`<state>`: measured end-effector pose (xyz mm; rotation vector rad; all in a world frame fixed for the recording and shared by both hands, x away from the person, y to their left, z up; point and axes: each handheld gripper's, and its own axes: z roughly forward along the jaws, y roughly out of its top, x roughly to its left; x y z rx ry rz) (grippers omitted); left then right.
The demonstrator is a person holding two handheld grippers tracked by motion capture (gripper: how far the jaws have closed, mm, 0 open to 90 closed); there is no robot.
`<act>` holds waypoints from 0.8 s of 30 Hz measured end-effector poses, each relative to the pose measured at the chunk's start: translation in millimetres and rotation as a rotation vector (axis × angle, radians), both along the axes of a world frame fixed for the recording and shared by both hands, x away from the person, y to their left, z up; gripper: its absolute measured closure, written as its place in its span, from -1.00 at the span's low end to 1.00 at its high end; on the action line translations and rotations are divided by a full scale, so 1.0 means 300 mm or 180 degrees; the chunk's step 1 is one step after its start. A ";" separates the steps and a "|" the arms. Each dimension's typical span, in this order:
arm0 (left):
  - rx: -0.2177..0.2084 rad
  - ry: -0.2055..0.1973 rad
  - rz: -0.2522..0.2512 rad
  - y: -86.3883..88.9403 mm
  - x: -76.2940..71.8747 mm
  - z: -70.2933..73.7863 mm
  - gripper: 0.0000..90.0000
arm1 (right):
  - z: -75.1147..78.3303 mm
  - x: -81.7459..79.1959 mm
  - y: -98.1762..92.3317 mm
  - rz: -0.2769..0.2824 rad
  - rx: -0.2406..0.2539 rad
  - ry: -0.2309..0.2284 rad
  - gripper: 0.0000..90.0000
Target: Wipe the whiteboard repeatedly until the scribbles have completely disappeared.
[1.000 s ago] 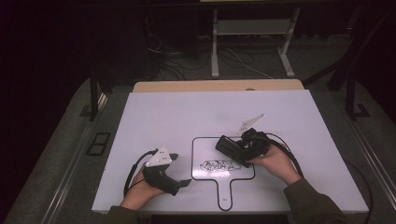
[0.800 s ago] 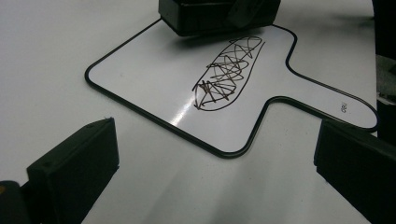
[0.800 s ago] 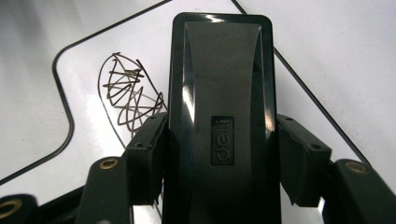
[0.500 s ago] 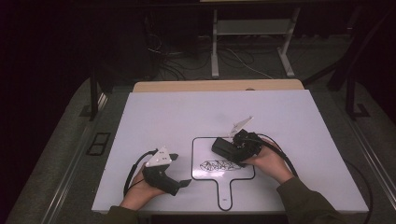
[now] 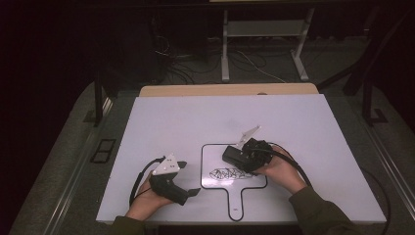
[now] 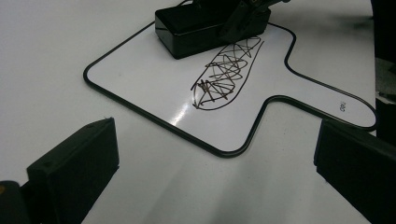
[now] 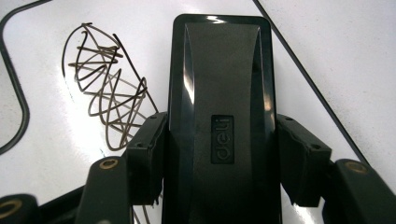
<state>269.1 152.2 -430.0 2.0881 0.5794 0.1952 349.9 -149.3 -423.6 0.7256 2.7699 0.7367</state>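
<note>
The right gripper (image 7: 215, 158) has its fingers clamped on the sides of the black eraser (image 7: 219, 93), which sits flat on the small whiteboard (image 5: 215, 156) at centre frame, beside the scribble (image 6: 226, 72), likely placed to wipe it. The left gripper (image 6: 210, 163), fingers wide apart and holding nothing, waits on the counter (image 5: 195, 117) at lower left, out of the way.

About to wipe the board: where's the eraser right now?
The black eraser sits clamped in the right gripper, on the small whiteboard, just beyond the scribble in the high view.
</note>
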 end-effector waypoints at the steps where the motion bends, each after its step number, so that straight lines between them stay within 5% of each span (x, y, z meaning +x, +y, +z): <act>1: 0.0002 0.0001 -0.0001 0.000 0.000 0.000 -1.00 | 0.001 -0.002 0.002 0.0001 0.0027 0.0033 -0.14; 24: 0.0018 0.0001 -0.0005 0.000 0.000 0.000 -1.00 | 0.004 -0.063 0.064 0.0206 -0.0017 0.0018 -0.14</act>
